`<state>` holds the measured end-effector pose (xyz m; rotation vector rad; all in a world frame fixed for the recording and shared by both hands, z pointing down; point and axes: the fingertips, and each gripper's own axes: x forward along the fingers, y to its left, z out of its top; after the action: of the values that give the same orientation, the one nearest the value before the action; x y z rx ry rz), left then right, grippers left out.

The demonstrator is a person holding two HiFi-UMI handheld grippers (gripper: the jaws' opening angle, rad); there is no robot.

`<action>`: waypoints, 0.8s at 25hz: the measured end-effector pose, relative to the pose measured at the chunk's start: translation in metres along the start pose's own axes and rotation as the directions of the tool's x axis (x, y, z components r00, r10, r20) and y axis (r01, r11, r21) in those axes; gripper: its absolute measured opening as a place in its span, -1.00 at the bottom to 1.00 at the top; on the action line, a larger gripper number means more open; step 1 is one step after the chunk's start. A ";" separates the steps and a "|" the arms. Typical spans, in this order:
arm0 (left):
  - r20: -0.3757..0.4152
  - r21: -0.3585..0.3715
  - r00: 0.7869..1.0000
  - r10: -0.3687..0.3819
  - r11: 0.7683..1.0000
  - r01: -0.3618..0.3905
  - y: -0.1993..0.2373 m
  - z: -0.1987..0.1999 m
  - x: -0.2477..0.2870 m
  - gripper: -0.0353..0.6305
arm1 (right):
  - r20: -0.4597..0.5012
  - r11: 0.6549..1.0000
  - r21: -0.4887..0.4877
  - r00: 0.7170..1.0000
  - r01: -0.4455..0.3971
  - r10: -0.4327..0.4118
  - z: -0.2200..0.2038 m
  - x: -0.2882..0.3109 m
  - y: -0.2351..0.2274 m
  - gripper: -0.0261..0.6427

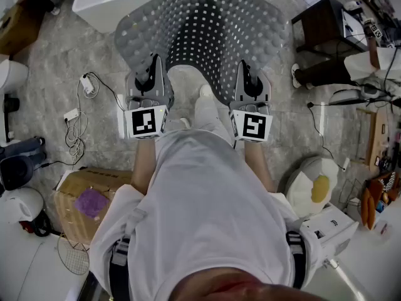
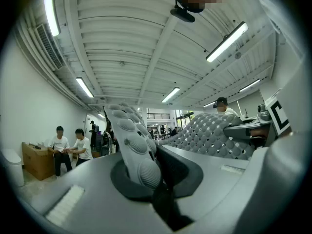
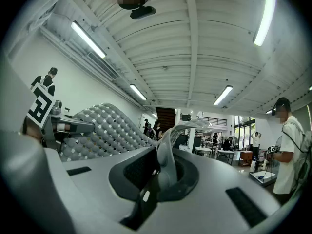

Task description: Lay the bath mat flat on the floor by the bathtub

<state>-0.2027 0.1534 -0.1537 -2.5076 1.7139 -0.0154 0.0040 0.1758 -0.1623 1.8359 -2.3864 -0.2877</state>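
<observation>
Underneath, grey stone-patterned floor [image 1: 50,74] across the whole head view. At the top edge, the white bathtub [image 1: 106,5], near rim partly covered in that view by the bath mat [image 1: 200,30]. Next in size, that grey mat itself, dotted all over with holes, fanned out wide in front of the tub and beyond both grippers, near edge pinched at two places. From the two gripper views, the same mat as a bumpy hump arching between the tools, raised rather than flat. Lower left in the head view, an open cardboard box [image 1: 75,187] with a purple cloth [image 1: 92,202] on top. Lower right, a white cushion [image 1: 311,184] with a yellow centre, fried-egg fashion. Upper right, a dark side table [image 1: 319,21]. Far off in the left gripper view, two seated people [image 2: 68,147] by a brown counter. Then the left gripper [image 1: 153,61], held level, jaws closed tight on the mat's near left edge, a knobbly flap standing up out of the clamp. Likewise the right gripper [image 1: 244,66], level, jaws clamped on the near right edge, a thin fold of mat rising from between them. Smallest, white plugs and cables [image 1: 78,115] on the floor, left of the left gripper.
</observation>
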 end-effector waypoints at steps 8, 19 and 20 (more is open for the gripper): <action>-0.026 -0.011 1.000 -0.002 1.000 0.001 0.005 -0.008 0.005 -0.85 | -0.016 0.999 0.041 1.000 -0.009 0.010 -0.007 0.009 -0.003 -0.89; -0.077 -0.037 0.997 0.004 0.999 -0.007 0.012 -0.032 0.034 -0.85 | -0.077 0.999 0.048 0.997 -0.019 0.023 -0.032 0.040 -0.018 -0.88; -0.082 -0.039 0.997 0.007 0.999 -0.010 0.011 -0.035 0.041 -0.85 | -0.083 0.999 0.049 0.996 -0.022 0.026 -0.036 0.045 -0.023 -0.88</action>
<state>-0.2002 0.1081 -0.1219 -2.5613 1.7725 -0.0865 0.0216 0.1236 -0.1337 1.8003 -2.3774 -0.1494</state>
